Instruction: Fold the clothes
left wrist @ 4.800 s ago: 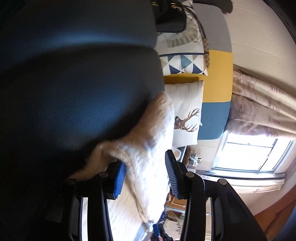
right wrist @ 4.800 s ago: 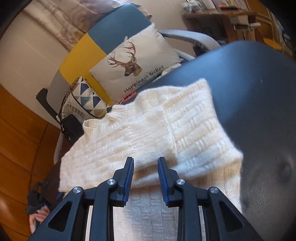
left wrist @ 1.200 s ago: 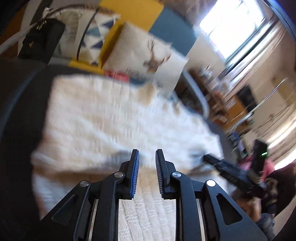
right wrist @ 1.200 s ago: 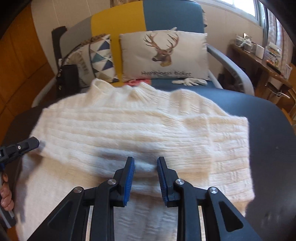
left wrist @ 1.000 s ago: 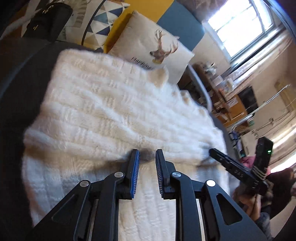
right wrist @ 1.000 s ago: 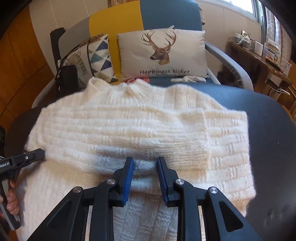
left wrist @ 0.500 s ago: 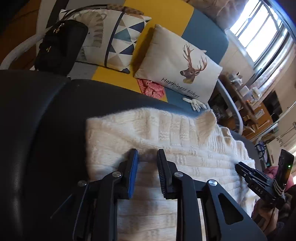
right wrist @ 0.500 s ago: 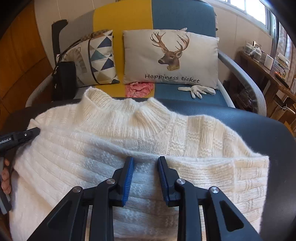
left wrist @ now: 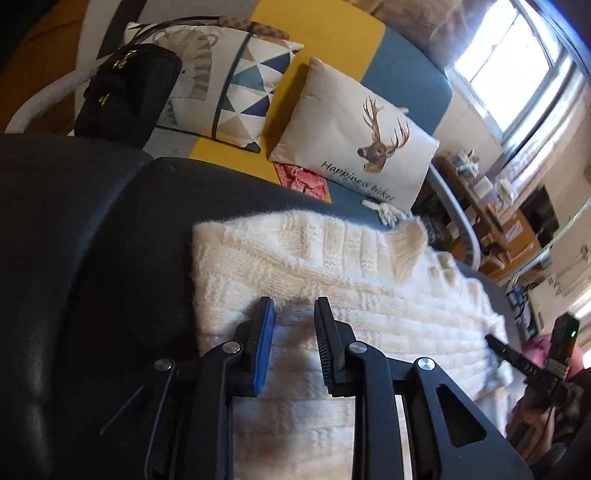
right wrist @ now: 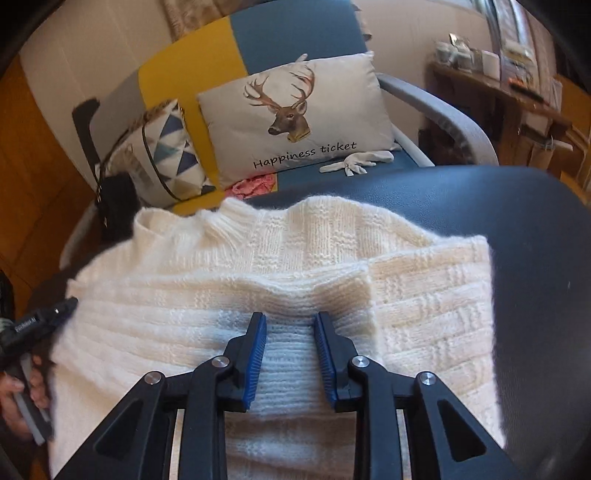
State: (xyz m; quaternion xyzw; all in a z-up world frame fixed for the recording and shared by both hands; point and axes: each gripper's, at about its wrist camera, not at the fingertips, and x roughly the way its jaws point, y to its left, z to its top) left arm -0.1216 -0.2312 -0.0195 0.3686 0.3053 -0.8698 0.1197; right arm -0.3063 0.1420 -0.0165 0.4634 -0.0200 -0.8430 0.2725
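Sweater (right wrist: 280, 266) lies folded under both parted tongs, left (left wrist: 294, 308) and right (right wrist: 290, 323).

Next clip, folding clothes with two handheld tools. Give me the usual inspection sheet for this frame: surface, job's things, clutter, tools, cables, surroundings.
Surface: dark padded surface, bare around the garment.
Job's things: cream knit sweater lying flat, collar toward the sofa, one layer folded across its middle.
Clutter: nothing seen on the work surface.
Tools: left tool open, over the folded edge; right tool open, over the folded edge.
Cables: nothing seen.
Surroundings: blue and yellow sofa with deer cushion, triangle-pattern cushion, black bag, pink cloth, white glove; bright window; cluttered wooden shelf.
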